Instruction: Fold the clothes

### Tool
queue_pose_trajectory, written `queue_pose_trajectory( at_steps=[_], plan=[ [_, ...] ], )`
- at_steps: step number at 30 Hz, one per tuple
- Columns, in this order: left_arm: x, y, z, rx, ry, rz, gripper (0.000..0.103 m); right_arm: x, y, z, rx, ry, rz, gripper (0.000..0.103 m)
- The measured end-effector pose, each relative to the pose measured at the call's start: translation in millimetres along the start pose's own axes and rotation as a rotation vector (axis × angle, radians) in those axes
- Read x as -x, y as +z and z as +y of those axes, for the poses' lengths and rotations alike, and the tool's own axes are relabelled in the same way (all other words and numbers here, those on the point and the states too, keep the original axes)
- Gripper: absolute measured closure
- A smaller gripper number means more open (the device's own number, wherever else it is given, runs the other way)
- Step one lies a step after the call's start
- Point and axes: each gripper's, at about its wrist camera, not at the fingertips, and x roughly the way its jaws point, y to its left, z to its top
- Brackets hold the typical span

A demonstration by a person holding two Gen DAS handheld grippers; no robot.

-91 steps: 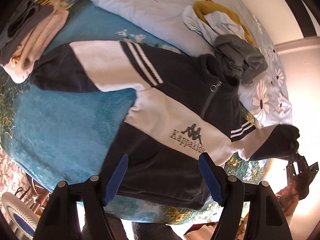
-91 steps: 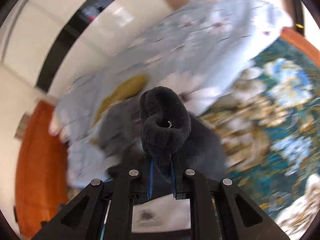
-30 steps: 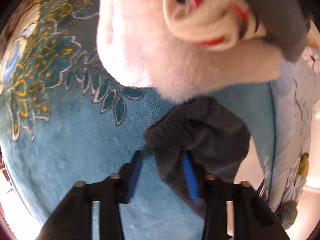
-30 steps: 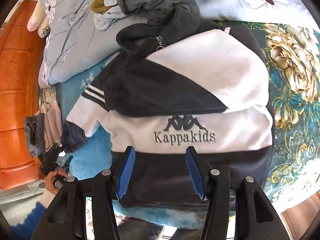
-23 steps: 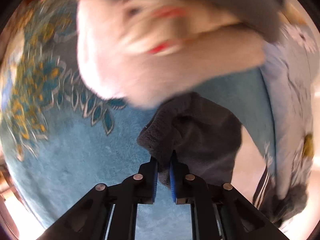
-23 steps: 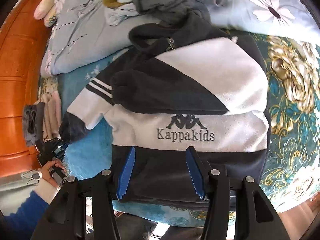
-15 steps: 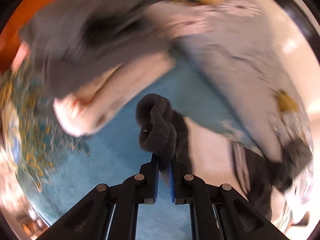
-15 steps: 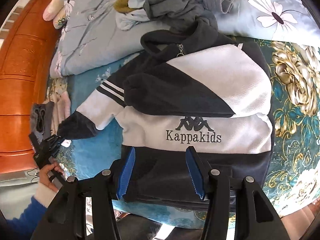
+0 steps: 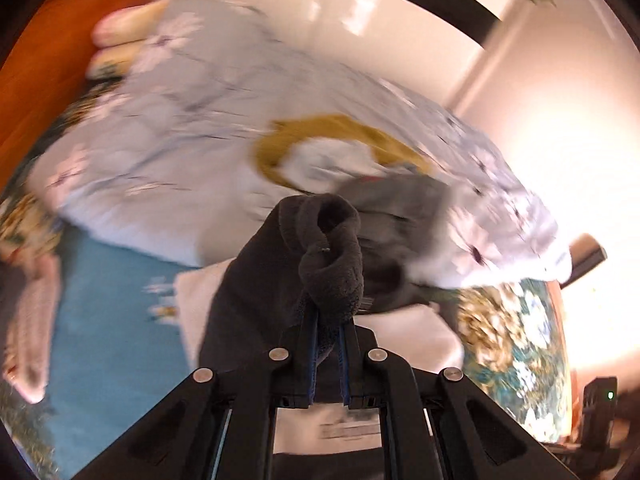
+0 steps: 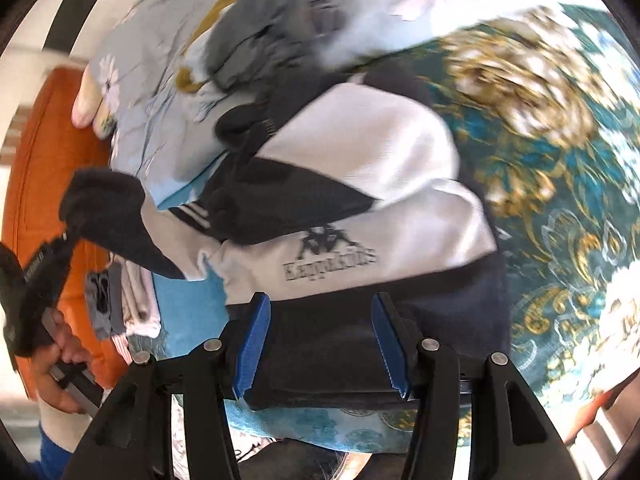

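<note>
A dark navy and white Kappakids sweatshirt (image 10: 360, 216) lies front up on the blue patterned bedspread (image 10: 560, 200), its one sleeve folded across the chest. My left gripper (image 9: 326, 344) is shut on the dark cuff (image 9: 328, 256) of the other sleeve and holds it lifted above the bed; the right wrist view shows that lifted sleeve (image 10: 116, 216) at the left. My right gripper (image 10: 320, 340) is open and empty, hovering over the dark hem (image 10: 360, 344) at the near edge.
A light blue flowered duvet (image 9: 168, 136) lies bunched behind the sweatshirt, with a grey garment (image 10: 280, 20) and a mustard one (image 9: 344, 132) on it. Folded clothes (image 10: 124, 304) are stacked at the left by the orange headboard (image 10: 44, 160).
My left gripper closed on the sleeve cuff and has lifted and swung it up and toward the sweatshirt's body. My right gripper stayed open over the hem, shifting slightly.
</note>
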Motion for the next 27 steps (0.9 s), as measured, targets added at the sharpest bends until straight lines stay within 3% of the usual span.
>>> queue_pose_trajectory(
  at_steps=[7, 14, 18, 22, 25, 27],
  plan=[
    [-87, -15, -115, -0.150, -0.063, 0.165, 0.094, 34, -11, -91, -0.182, -0.043, -0.051, 0.049],
    [-179, -52, -170, -0.255, -0.046, 0.382, 0.094, 46, -17, -150, -0.327, -0.080, -0.065, 0.049],
    [-217, -73, -177, -0.300, -0.032, 0.485, 0.093, 36, -21, -155, -0.351, -0.078, -0.040, 0.049],
    [-232, -84, -181, -0.290, -0.051, 0.523, 0.091, 23, -18, -145, -0.326, -0.073, -0.008, 0.049],
    [-235, -85, -181, -0.258, -0.073, 0.533, 0.084, 14, -13, -135, -0.294, -0.080, 0.014, 0.049],
    [-232, -84, -178, -0.239, -0.101, 0.545, 0.072, 12, -7, -128, -0.273, -0.082, 0.020, 0.049]
  ],
)
